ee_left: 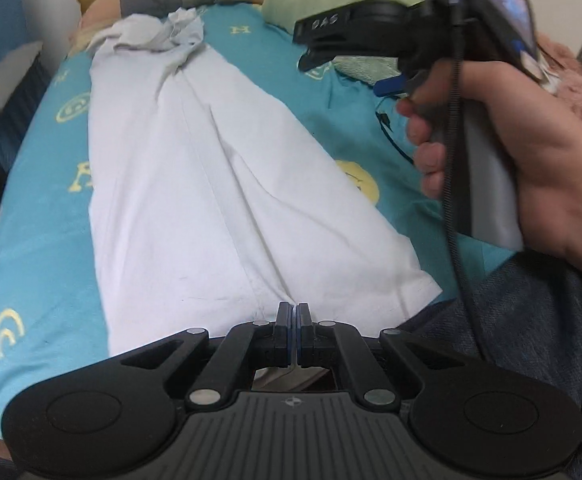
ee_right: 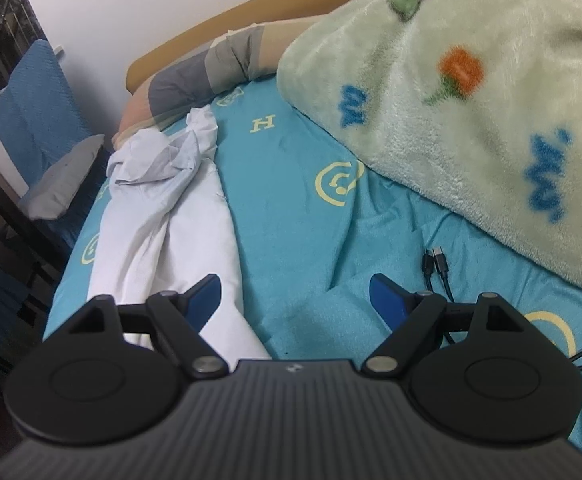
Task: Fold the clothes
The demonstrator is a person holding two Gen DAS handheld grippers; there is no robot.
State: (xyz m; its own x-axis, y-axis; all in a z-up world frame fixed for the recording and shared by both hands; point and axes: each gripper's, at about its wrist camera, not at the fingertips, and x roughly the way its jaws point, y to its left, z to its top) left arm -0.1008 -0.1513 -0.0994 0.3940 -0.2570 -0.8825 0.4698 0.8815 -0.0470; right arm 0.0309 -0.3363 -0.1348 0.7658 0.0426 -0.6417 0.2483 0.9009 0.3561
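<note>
A white garment, probably trousers [ee_left: 195, 184], lies lengthwise on the turquoise bed sheet [ee_left: 35, 216], its far end bunched up near the pillows. My left gripper [ee_left: 294, 312] is shut on the garment's near hem, at the middle seam. My right gripper [ee_right: 297, 296] is open and empty, held above the sheet just right of the garment [ee_right: 195, 232]. It also shows in the left wrist view [ee_left: 355, 68], raised above the bed at the right, held by a hand.
A green fleece blanket [ee_right: 471, 92] covers the right side of the bed. A black cable [ee_right: 437, 268] lies on the sheet [ee_right: 303, 216] near the right gripper. Pillows [ee_right: 211, 68] and a tan headboard [ee_right: 243, 12] are at the far end. A grey pillow [ee_right: 63, 180] sits off the bed's left edge.
</note>
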